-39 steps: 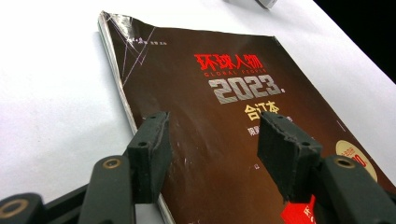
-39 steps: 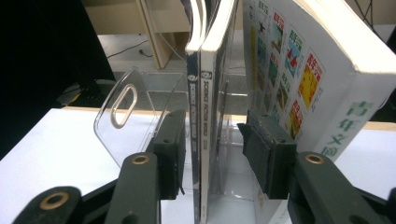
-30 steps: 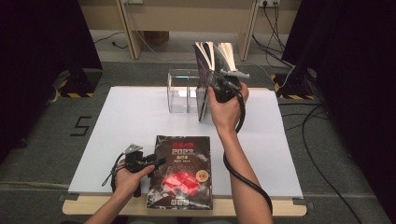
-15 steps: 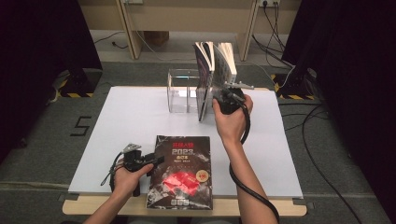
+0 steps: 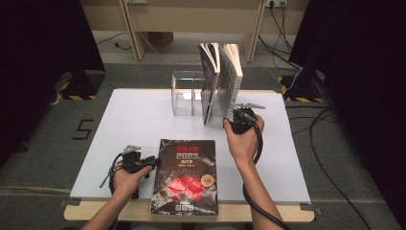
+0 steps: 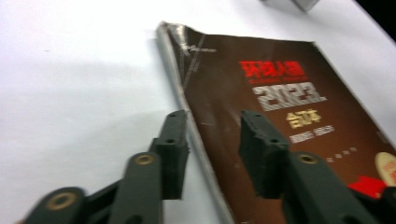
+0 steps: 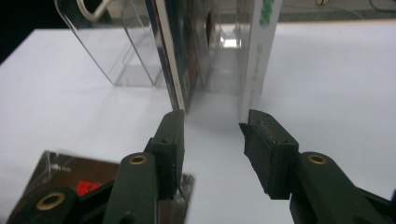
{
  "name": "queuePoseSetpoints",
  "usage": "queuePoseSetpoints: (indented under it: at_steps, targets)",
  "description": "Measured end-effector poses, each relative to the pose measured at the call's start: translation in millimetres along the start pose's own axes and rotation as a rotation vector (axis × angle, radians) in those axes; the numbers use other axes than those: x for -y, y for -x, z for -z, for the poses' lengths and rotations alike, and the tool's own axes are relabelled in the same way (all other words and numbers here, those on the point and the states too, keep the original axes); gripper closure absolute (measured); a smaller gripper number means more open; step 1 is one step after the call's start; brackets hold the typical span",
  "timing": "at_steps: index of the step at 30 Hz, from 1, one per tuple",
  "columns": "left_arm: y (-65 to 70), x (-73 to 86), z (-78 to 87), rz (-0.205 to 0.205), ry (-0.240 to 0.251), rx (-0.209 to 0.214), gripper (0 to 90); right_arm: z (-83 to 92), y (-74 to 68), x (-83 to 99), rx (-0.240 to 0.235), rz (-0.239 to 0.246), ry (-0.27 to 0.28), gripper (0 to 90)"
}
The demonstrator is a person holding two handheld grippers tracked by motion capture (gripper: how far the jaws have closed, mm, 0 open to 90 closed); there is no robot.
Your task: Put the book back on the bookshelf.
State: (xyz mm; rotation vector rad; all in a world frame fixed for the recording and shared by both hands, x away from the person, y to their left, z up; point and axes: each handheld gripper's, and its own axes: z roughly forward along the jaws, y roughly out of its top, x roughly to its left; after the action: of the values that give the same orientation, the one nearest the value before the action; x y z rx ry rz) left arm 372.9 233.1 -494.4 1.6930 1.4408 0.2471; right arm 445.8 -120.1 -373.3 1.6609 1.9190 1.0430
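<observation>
Glossy dark magazine (image 6: 280, 121) spine between closing left gripper (image 6: 212, 140) jaws; right gripper (image 7: 212, 135) jaws wide.

Overhead and jaw-level cameras share the dark book (image 5: 185, 176).

Both forearms are bare, no sleeves. The left gripper (image 5: 149, 162) and right gripper (image 5: 229, 120) are black, with brass-coloured pivot rivets, ribbed jaws, grey three-cornered top plates and trailing black cables.

Grey carpet floor (image 5: 43, 143) – black curtains (image 5: 43, 38) at both sides, wooden desk legs (image 5: 131, 28) and cables (image 5: 330, 143) behind.
</observation>
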Motion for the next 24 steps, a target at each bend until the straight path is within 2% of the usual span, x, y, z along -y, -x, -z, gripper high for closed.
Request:
queuePoseSetpoints:
  at_steps: [4, 6, 10, 12, 15, 19, 24]
  targets:
    - [-5.5, -3.4, -3.0, 0.003, -0.015, -0.036, 76.5, -5.2, 6.2, 18.5, 0.01, -0.005, -0.043, 57.7]
    - [-8.0, -5.5, -6.1, -0.009, -0.02, -0.065, 79.9, -7.8, 9.2, 25.7, 0.008, -0.002, -0.061, 57.7]
    - [-8.4, -9.5, -10.3, -0.009, -0.025, -0.065, 81.8, -11.3, 12.2, 35.5, 0.008, -0.006, -0.083, 57.5]
    - [-6.6, -10.4, -12.3, -0.02, -0.03, -0.068, 81.8, -13.6, 11.4, 38.7, 0.001, -0.017, -0.101, 57.2]
    - [-1.8, -11.9, -14.2, -0.069, -0.046, -0.077, 83.0, -17.6, 10.5, 42.8, -0.005, -0.014, -0.118, 57.0]
    - [0.6, -13.2, -15.4, -0.09, -0.061, -0.077, 86.7, -24.1, 9.2, 48.9, -0.021, -0.018, -0.147, 56.6]
    - [7.4, -14.8, -19.3, -0.113, -0.079, -0.065, 86.9, -34.7, 9.6, 55.2, -0.041, -0.027, -0.193, 55.8]
